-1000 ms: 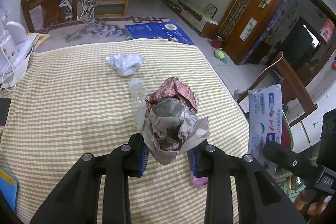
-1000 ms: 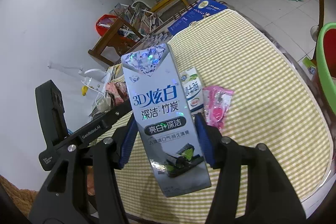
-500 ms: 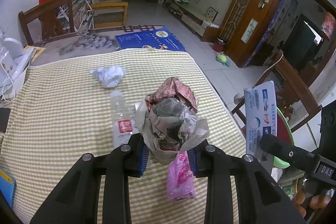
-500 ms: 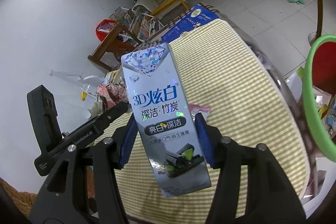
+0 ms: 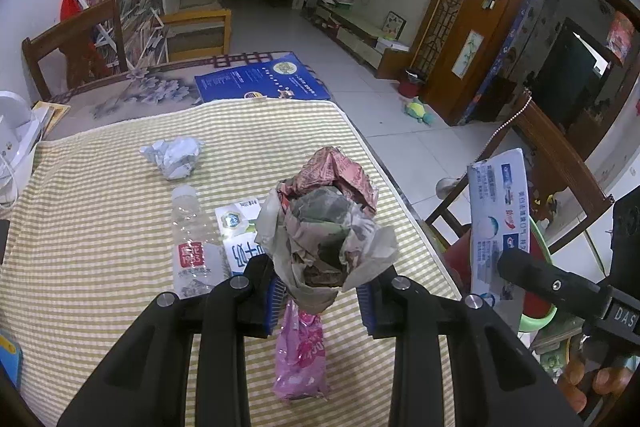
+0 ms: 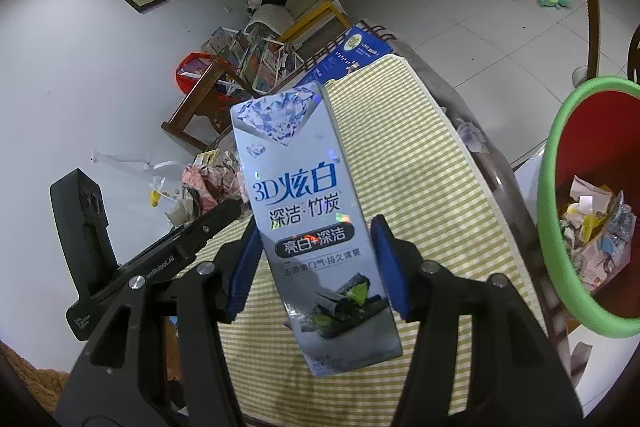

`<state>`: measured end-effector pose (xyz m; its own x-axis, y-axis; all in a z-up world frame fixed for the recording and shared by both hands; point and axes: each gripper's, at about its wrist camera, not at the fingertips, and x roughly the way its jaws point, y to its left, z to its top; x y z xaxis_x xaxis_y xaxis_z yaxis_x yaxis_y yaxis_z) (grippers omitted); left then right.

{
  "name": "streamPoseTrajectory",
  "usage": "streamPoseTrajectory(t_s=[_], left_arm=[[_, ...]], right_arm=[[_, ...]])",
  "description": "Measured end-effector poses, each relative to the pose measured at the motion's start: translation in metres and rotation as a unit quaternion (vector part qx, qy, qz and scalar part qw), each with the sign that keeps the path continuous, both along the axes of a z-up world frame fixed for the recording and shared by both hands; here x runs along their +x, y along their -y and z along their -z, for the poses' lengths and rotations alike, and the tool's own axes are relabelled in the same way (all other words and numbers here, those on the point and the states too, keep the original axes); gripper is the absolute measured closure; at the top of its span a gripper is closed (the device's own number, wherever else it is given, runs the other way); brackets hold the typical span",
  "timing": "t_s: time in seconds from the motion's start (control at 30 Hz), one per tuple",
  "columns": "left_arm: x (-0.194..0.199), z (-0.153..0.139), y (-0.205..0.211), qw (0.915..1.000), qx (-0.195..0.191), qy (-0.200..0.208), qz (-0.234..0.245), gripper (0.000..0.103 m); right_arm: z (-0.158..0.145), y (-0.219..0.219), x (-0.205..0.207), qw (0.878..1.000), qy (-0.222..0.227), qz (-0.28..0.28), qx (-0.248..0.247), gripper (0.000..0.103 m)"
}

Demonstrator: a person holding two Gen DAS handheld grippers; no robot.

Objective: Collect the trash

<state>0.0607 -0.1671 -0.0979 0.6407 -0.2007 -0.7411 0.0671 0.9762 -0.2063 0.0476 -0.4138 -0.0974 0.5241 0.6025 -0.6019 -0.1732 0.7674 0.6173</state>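
My left gripper (image 5: 320, 297) is shut on a crumpled paper wad (image 5: 326, 227) and holds it above the striped table (image 5: 100, 235). My right gripper (image 6: 314, 267) is shut on a grey toothpaste box (image 6: 308, 211), held up beside the table's right edge; the box also shows in the left wrist view (image 5: 500, 219). A red bin with a green rim (image 6: 560, 195) holding paper scraps stands just right of the box. On the table lie a pink wrapper (image 5: 300, 359), a clear plastic bottle (image 5: 192, 247), a milk carton (image 5: 240, 231) and a white paper ball (image 5: 174, 157).
A wooden chair (image 5: 560, 163) stands right of the table next to the bin. Another chair (image 5: 72, 47) and a blue board (image 5: 260, 83) are at the table's far end. White items (image 5: 16, 131) sit at the left edge.
Both grippers have moved back and to the right with their loads. The red bin has come into the right wrist view; the carton and pink wrapper now show under the left gripper.
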Motion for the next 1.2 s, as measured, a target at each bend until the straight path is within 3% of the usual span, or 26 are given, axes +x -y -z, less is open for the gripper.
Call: streamPoseTrajectory(t_s=[0.67,1.2], left_arm=[[0.006,0.001,0.032,0.9999,0.011,-0.009,-0.003,0.075],[0.021,-0.008,0.096,0.9986,0.018,-0.002,0.05,0.075]], right_arm=[[0.007,0.035,0.011,1.0,-0.009,0.003,0.008,0.05],[0.001,0.099,0.0,0.998,0.0,0.06,0.014,0.05]])
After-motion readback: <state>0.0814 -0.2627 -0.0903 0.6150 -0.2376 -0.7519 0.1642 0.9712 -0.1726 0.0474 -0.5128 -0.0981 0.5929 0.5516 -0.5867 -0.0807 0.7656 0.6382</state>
